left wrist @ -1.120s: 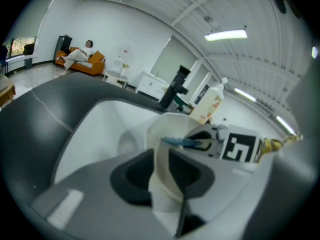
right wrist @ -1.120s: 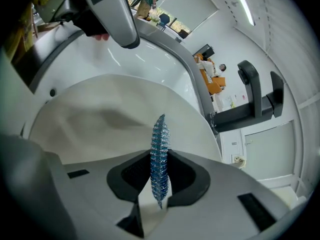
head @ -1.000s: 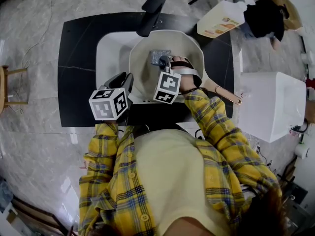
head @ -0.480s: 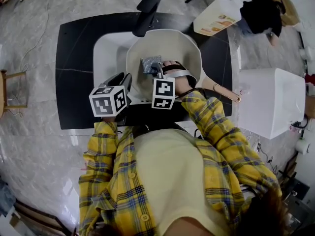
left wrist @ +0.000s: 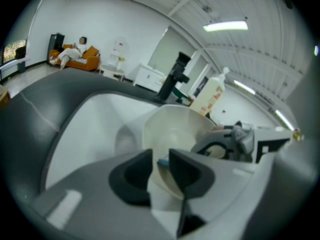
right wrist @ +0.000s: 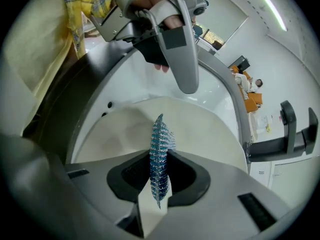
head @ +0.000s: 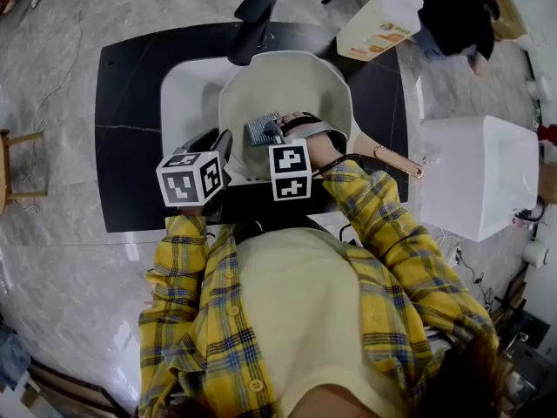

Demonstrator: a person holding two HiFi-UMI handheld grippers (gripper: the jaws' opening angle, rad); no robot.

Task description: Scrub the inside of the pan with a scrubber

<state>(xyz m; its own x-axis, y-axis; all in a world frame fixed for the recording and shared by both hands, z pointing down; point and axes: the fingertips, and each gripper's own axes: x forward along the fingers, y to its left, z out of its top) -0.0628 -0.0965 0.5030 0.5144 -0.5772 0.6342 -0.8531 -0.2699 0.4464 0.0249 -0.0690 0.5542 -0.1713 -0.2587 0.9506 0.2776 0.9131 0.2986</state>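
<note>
Black counter, with a white sink set in its middle. The pan sits in the sink.

Left gripper: jaws pinched on the pan's near rim.

Right gripper: jaws clamped on the scrubber, held edgewise low inside the pan toward its near wall.

Risk: the rim hold is thin, so scrubbing pressure could make the pan slip or swing. The scrubber could also twist out of the clamp.
</note>
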